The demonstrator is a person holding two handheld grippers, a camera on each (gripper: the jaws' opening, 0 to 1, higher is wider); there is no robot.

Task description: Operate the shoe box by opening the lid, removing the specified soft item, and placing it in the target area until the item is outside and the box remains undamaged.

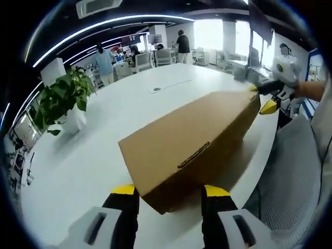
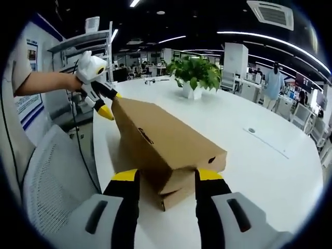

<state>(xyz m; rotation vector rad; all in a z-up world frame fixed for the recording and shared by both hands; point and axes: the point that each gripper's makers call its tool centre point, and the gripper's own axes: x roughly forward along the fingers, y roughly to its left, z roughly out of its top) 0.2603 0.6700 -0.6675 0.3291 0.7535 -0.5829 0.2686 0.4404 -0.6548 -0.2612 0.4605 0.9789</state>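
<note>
Here the shoe box (image 1: pixel 192 148) lies near the white table's (image 1: pixel 93 155) edge, its ends between both grippers' spread fingers: left gripper (image 1: pixel 170 193) at one end, right gripper (image 2: pixel 167 177) at the other, lid lifted slightly. A potted plant (image 2: pixel 196 75) stands beyond; an office surrounds.

Interior is evenly lit from overhead strip lights (image 1: pixel 104 26), which curve into arcs under fisheye distortion. Windows (image 1: pixel 218 33) at the far end in the left gripper view are blown out to white. The white table (image 1: pixel 104 135) reflects light brightly with mild glare. The box (image 1: pixel 192 140) casts a soft shadow on the table beside it. Centres are reasonably sharp; edges are stretched and softened. The ceiling is dark in both views. Distant people appear small and indistinct.
</note>
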